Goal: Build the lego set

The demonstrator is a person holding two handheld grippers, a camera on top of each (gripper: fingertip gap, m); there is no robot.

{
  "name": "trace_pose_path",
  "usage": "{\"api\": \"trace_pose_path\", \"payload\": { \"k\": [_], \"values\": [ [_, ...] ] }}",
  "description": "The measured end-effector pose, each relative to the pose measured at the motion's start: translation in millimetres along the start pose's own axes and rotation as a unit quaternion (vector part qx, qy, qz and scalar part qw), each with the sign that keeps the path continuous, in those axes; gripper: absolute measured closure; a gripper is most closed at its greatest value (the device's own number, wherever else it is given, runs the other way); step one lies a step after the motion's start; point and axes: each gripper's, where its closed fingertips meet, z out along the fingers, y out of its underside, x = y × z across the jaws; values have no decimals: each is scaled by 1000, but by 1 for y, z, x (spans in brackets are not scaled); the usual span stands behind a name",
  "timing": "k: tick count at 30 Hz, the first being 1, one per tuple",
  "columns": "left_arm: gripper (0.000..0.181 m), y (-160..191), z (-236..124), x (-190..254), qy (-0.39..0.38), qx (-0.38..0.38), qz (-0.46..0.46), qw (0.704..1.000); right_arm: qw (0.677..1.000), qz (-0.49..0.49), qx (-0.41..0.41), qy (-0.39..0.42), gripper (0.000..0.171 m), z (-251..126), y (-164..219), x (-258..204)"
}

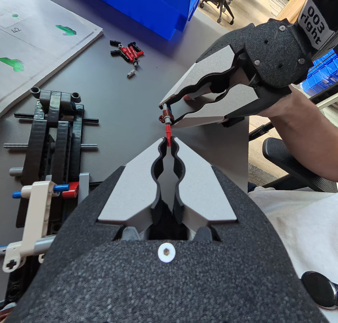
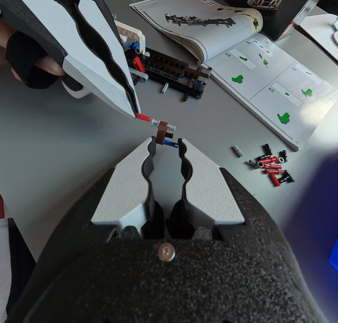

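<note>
At frame centre, the left gripper (image 1: 168, 140) pinches a red pin (image 1: 167, 134) tightly at its tip, long axis pointing straight at the brown connector (image 2: 161, 132). The right gripper (image 2: 166, 142), partly closed, clamps that connector and its blue pin (image 2: 170, 142). A small gap separates the red pin's tip from the connector's grey pin (image 2: 155, 122), nearly coaxial.

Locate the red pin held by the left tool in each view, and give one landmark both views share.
Left wrist view: the red pin sits just above centre, pinched at the left tool tips, pointing up at the brown connector.
Right wrist view: the red pin is left of centre, sticking out of the left tool coming from the upper left.
Shared landmark: the loose pile of red and black pins on the table.
</note>
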Motion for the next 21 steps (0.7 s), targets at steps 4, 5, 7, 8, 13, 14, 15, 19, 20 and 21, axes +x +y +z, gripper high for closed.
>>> {"api": "trace_pose_path", "payload": {
  "k": [4, 5, 7, 8, 13, 14, 15, 19, 20, 21],
  "values": [
    [179, 1, 1, 1, 7, -3, -1, 1000, 1000, 4, 4, -5, 147, 0, -2, -2],
    [179, 1, 1, 1, 5, -5, -2, 1000, 1000, 7, 2, -8, 147, 0, -1, -2],
    [179, 1, 1, 2, 7, -4, -1, 1000, 1000, 6, -1, -6, 147, 0, -1, -2],
    [179, 1, 2, 2, 7, -5, -3, 1000, 1000, 4, -2, -5, 147, 1, -1, -2],
    [179, 2, 2, 1, 6, -7, -4, 1000, 1000, 0, -5, -6, 147, 1, 0, -4],
    [179, 2, 3, 1, 3, -9, -2, 1000, 1000, 0, -8, -6, 147, 2, 1, -4],
    [179, 3, 3, 1, 0, -12, 2, 1000, 1000, 1, -11, -7, 147, 2, 2, -5],
    [179, 4, 4, 1, -21, -15, 29, 999, 1000, -8, -22, -4, 148, 3, 3, -5],
    [179, 4, 4, 1, -28, -13, 37, 999, 999, -19, -25, 2, 148, 3, 2, -5],
    [179, 4, 4, 1, -35, -14, 44, 998, 999, -32, -29, 10, 147, 3, 2, -5]
  ]
}}
